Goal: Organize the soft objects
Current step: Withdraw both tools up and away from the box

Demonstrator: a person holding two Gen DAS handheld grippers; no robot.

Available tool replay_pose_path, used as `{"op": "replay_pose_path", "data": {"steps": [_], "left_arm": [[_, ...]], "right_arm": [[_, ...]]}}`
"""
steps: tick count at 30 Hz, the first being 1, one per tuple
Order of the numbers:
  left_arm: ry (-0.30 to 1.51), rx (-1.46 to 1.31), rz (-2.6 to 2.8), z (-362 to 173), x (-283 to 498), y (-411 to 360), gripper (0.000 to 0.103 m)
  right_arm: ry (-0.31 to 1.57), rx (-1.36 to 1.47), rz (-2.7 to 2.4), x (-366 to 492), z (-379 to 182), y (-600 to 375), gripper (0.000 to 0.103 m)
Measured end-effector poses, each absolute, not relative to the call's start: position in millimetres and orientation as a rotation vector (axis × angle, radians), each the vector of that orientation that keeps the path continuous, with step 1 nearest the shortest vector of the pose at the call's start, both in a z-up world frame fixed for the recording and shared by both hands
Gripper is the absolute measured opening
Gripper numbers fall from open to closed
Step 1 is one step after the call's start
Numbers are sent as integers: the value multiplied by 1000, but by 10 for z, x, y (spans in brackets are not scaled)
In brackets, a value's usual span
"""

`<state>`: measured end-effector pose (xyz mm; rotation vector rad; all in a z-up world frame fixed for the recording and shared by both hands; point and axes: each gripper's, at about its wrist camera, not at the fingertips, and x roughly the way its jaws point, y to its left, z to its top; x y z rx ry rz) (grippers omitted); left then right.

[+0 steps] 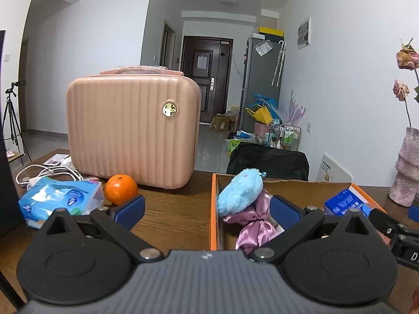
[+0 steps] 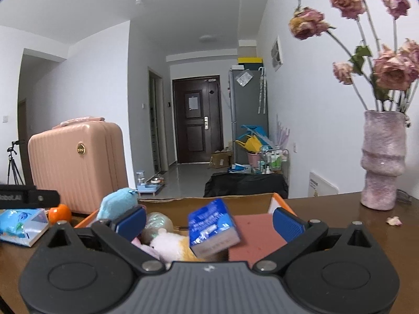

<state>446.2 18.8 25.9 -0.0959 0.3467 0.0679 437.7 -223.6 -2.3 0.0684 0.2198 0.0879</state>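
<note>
1. In the left wrist view, the orange cardboard box (image 1: 214, 204) stands at the lower right of the frame on the wooden surface (image 1: 172, 212). Inside it already lie a light blue plush toy (image 1: 239, 192), a pink satin bow (image 1: 255, 222) and a blue tissue pack (image 1: 345, 204). At the lower left, a bigger pack of tissues (image 1: 60, 198) is outside the box, beside an orange (image 1: 121, 189) and in front of a pink suitcase (image 1: 131, 128). I judge the task is mostly done, with this pack perhaps left to put in.

2. The left claw (image 1: 207, 209) is wide open and holds nothing. Its right finger is over the box, near the bow; whether it touches I cannot tell.

3. In the right wrist view, the box (image 2: 277, 199) is at the lower middle. It contains the plush toy (image 2: 117, 202), a pale round ball (image 2: 158, 225), a white and pink soft toy (image 2: 170, 246) and the tissue pack (image 2: 213, 227), which is tilted and blurred.

4. The right claw (image 2: 209, 223) is also spread wide and empty. The tissue pack sits between its fingers and touches neither. A vase of dried roses (image 2: 382, 162) stands at the right.
</note>
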Motion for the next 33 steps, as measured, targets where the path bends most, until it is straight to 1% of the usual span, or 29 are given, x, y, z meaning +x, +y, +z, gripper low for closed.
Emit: {"op": "replay_pose_path", "data": {"steps": [10,26,33], "left_arm": [[319,-71,63,215,3810,248,103],[269,-77,32,162,2427,389,103],[310,-69,-10,128,2027,371,103]], "right_arm": [[210,58,67,3662,-59,-2378,103],[170,67,43,2336,-45,-2553,103],[177,44,37,1848,-63,-2571,103]]}}
